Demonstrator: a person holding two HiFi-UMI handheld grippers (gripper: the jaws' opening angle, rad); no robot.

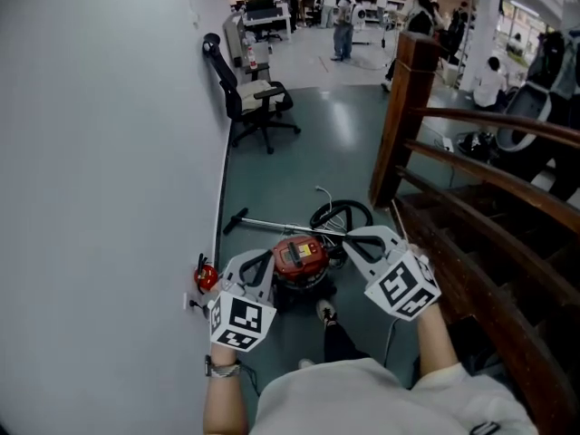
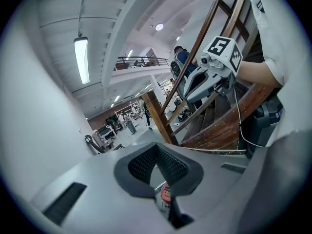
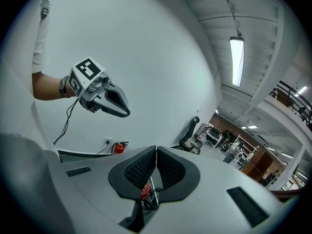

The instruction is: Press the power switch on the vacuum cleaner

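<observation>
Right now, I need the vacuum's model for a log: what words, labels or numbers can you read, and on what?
No text is readable.
Vacuum cleaner: dark patch on its red top, too small to read.
Marker cubes: black-and-white square patterns only, no words.

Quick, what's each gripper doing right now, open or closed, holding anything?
Left gripper: closed, holding nothing.
Right gripper: closed, holding nothing.

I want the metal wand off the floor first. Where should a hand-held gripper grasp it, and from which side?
Grip the metal wand mid-length, coming from above with the jaws straddling it. It is a slim, straight tube lying flat on the floor, and that stretch is bare, just beyond the red vacuum cleaner.
</observation>
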